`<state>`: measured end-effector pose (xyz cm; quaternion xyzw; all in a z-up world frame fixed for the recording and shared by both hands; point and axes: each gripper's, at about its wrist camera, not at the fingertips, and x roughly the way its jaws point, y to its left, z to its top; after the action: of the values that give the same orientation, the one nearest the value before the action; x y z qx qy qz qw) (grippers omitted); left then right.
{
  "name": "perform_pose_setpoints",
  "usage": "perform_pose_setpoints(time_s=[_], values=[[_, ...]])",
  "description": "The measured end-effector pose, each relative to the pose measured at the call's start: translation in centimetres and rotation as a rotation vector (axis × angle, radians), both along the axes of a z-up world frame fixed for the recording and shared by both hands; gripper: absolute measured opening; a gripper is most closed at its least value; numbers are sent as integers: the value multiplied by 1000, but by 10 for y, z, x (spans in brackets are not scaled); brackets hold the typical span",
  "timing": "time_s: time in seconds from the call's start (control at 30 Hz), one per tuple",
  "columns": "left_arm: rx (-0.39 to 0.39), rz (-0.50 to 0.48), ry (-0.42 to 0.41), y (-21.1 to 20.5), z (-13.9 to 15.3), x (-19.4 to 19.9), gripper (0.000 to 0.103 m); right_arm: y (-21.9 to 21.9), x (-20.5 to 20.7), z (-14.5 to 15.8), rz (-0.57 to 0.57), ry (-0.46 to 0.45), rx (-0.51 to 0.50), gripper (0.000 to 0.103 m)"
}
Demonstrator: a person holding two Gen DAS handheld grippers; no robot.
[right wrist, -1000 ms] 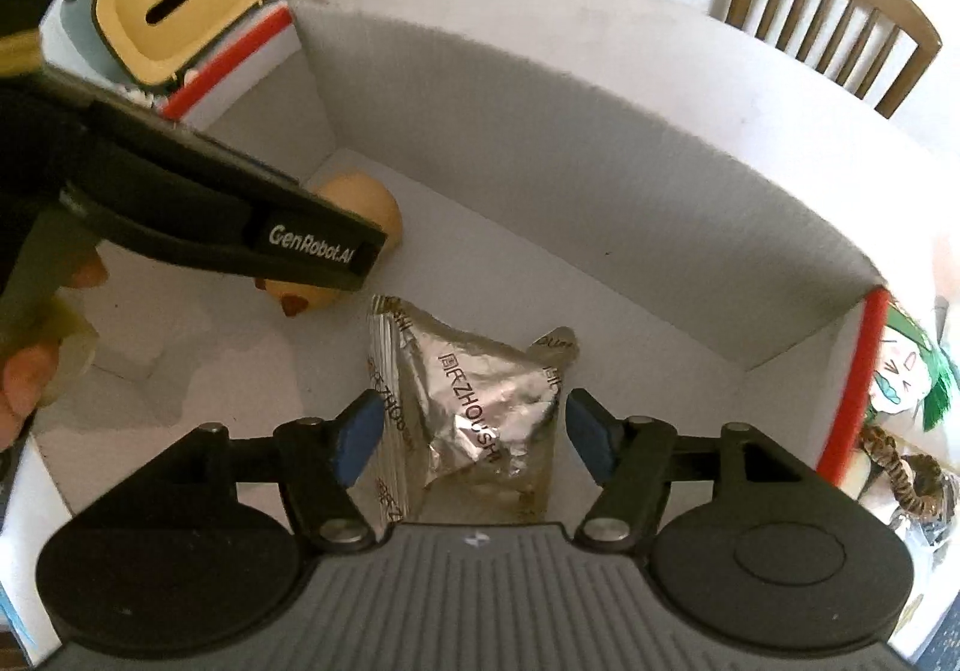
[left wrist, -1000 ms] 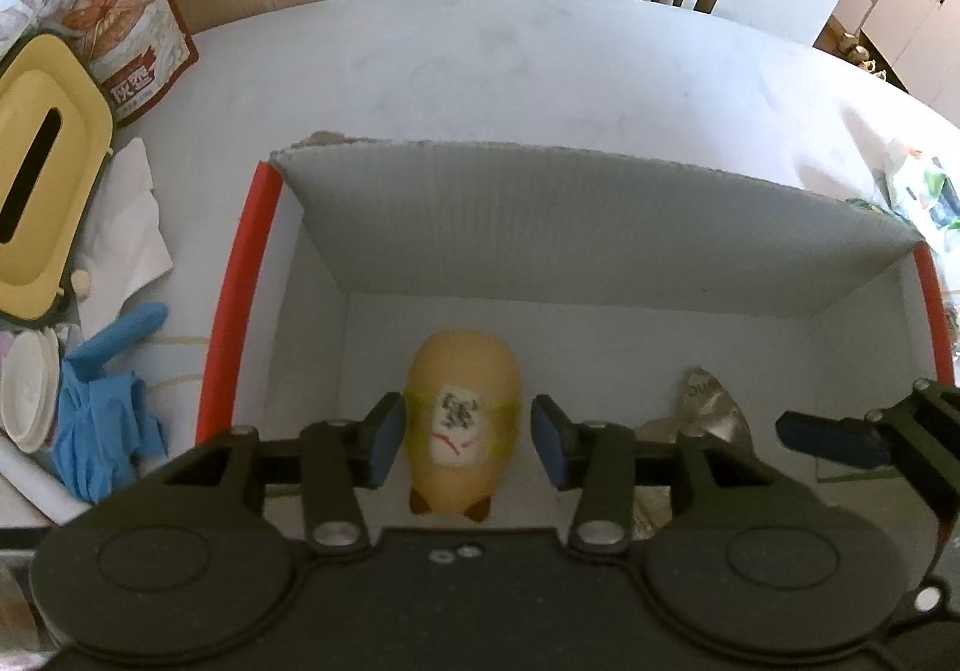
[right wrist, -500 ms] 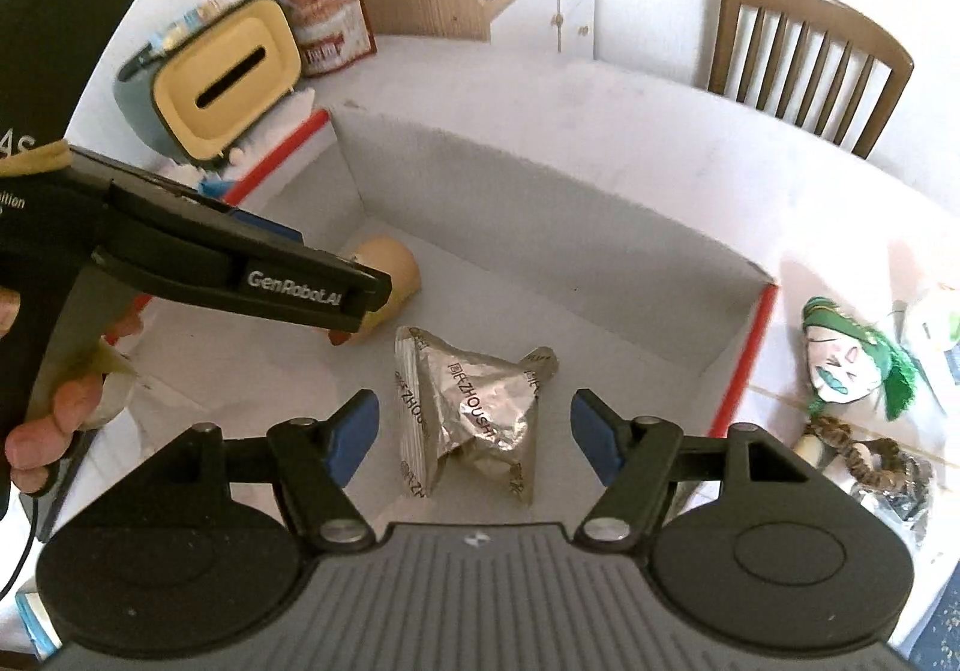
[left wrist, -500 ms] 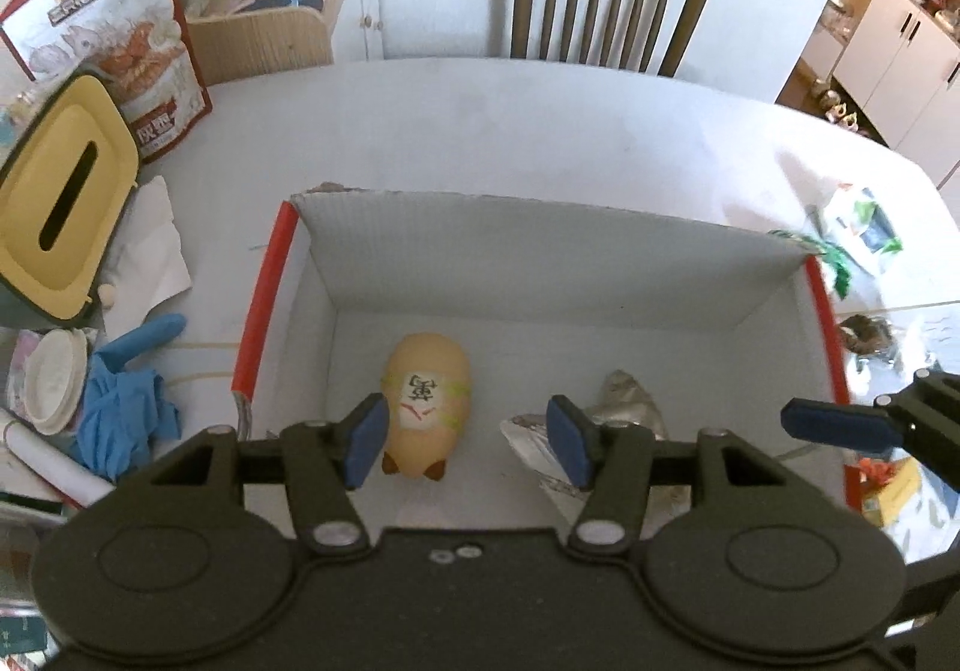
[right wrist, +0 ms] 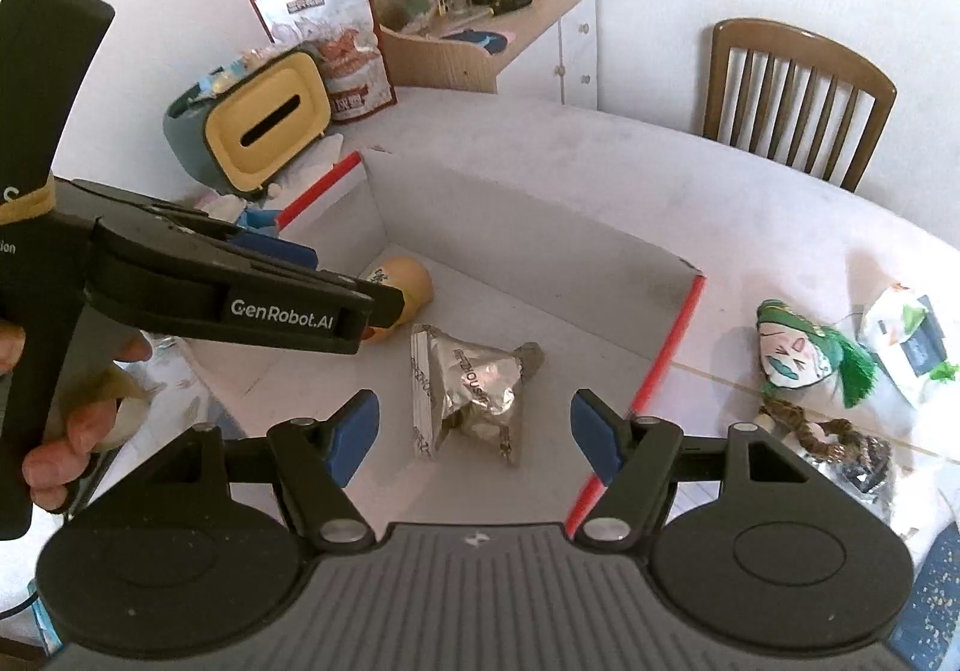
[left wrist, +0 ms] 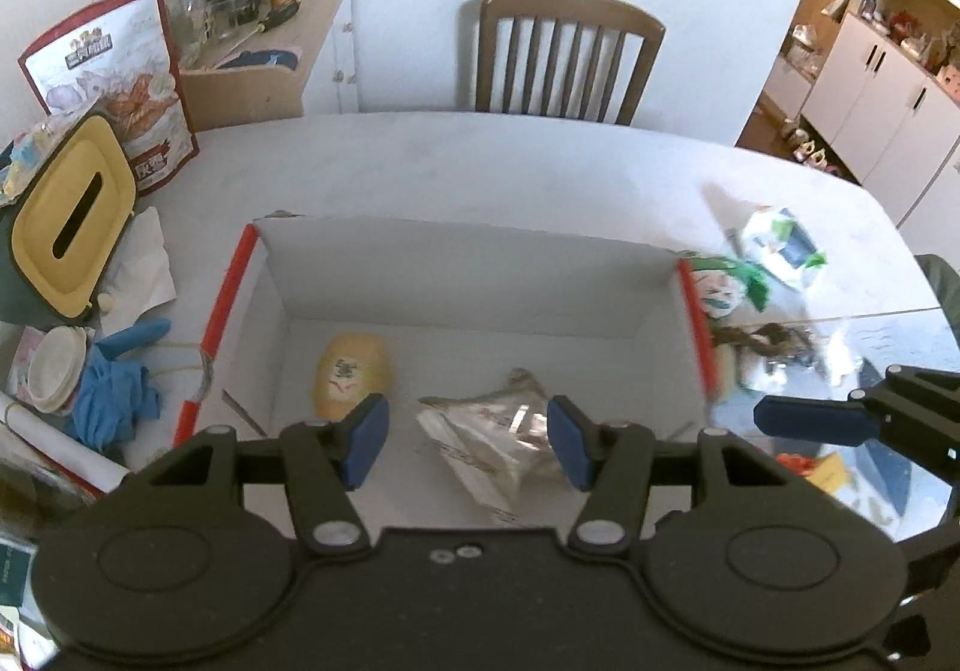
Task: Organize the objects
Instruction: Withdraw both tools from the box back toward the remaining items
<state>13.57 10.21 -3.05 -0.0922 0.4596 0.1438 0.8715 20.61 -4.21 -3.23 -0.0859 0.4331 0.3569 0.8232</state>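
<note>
Right wrist: crinkled silver foil packet [right wrist: 474, 392]

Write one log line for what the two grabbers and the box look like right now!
left gripper: open, empty | right gripper: open, empty | box: toy, foil packet inside

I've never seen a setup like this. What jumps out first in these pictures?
A white box with red edges sits mid-table, holding a peach-coloured toy at its left and a crumpled foil packet beside it. Both open tools, left and right, hover above, empty.
</note>
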Motion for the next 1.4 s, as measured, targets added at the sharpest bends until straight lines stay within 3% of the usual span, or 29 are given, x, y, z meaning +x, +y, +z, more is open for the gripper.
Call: perform_pose_setpoints(time_s=[0.3,0.4,0.7,0.87,1.1,1.4], values=[[36,-11,-76,-46,18,-18,65,-62,-22,12,-40,-22,83,70],[47,-16,-93,-62,20,-21,73,-85,-27,12,-54,-35,107,70],[-11,-36,-105,-104,11,-21,78,-153,-30,5,-106,-51,135,72],[-12,-66,-102,-130,1,-16,84,-189,-28,-2,-118,-84,106,76],[17,-111,-103,-168,-14,-8,102,-232,-15,-22,-156,-79,41,76],[75,-179,-89,-216,-41,2,103,-273,8,-46,-205,-49,-10,76]])
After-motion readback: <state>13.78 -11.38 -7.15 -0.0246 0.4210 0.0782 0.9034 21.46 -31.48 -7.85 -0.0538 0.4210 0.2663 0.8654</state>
